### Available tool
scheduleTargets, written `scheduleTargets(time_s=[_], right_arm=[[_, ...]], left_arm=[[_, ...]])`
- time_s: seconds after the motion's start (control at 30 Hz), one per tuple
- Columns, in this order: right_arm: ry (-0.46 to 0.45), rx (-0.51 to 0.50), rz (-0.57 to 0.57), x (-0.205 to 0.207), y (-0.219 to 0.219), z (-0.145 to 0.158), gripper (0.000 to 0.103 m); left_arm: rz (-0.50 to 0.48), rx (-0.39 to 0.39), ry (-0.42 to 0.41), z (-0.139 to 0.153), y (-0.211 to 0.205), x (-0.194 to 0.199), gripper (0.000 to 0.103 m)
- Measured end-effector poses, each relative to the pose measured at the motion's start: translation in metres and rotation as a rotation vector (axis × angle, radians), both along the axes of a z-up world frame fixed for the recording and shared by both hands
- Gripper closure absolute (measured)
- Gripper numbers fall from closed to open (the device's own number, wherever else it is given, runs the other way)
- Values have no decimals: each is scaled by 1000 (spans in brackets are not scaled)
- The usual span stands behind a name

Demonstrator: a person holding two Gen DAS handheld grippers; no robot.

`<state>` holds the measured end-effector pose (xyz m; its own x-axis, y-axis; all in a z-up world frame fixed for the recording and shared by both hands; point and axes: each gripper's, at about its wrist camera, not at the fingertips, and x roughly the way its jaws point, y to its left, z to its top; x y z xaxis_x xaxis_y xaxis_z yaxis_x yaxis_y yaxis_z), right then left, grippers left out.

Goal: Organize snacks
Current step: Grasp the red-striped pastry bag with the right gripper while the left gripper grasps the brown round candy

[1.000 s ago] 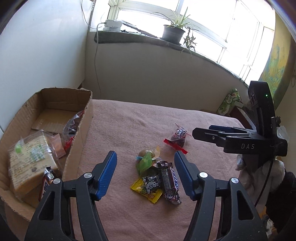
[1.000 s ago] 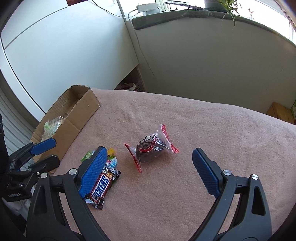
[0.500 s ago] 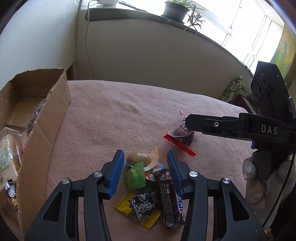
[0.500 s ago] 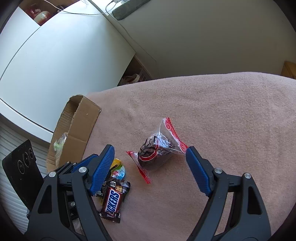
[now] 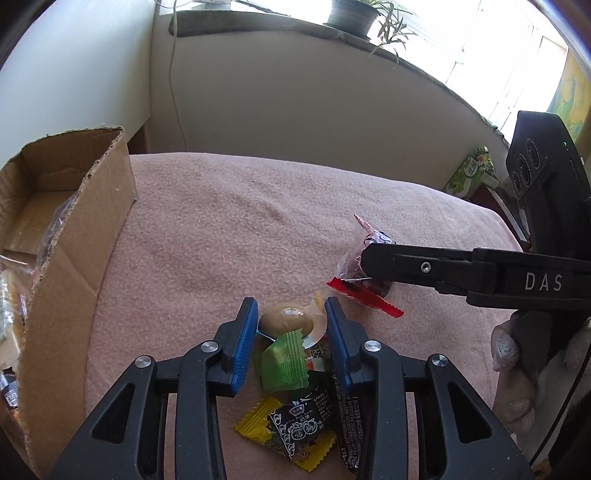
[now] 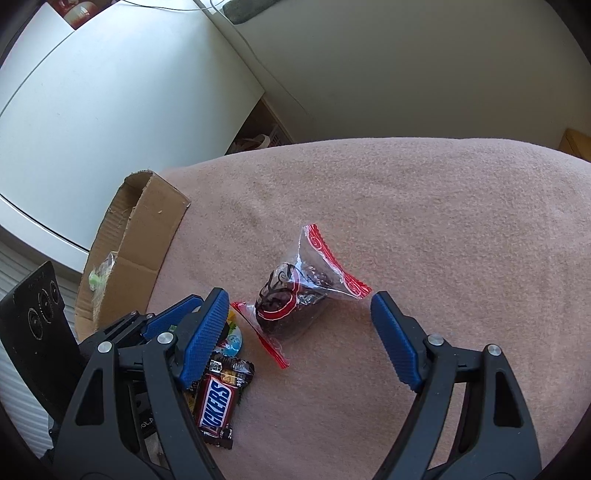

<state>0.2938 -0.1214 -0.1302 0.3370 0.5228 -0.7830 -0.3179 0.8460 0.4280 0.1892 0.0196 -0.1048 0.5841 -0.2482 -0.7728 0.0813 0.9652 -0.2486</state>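
A small pile of snacks lies on the pink blanket. My left gripper is down over the pile with its jaws closing. A tan jelly cup and a green wrapper sit between its blue pads, which stand right at the cup's sides. A yellow wrapper, a black wrapper and a Snickers bar lie nearer me. My right gripper is open wide around a clear bag with red edges that holds a dark snack. Its pads are apart from the bag.
An open cardboard box with several packed snacks stands at the left edge of the blanket. A gloved hand holds the right gripper. A wall, a sill with a potted plant and a green carton lie beyond.
My left gripper came down and forward onto the pile, and its jaws narrowed around the jelly cup. The right gripper sank, rolled and narrowed a little around the red-edged bag.
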Motion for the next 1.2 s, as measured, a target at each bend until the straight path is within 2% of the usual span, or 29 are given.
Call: scheduleTargets(time_s=[0.07,0.13,0.17,0.2,0.3,0.73,1.2], right_arm=[[11,3,6,2,2,-4,28],[2,-17,3,3,4,-4,45],[8,-10,14,3,6,-4,49],[20,3,23,4,6,-5,58],[12,7,35,2,11,-6,65],[-53,36,13,-8,-2,6,67],[-162,53,28,-27,2,54,67]], left_arm=[[-2,7,-5,0,-1,0,69],[-6,15,-11,0,-1,0,69],[-7,17,-13,0,-1,-1,70],[-8,17,-14,0,-1,0,70],[-10,20,-21,0,0,1,71],[-2,15,-65,11,4,-8,73],[24,10,-187,55,22,-34,73]])
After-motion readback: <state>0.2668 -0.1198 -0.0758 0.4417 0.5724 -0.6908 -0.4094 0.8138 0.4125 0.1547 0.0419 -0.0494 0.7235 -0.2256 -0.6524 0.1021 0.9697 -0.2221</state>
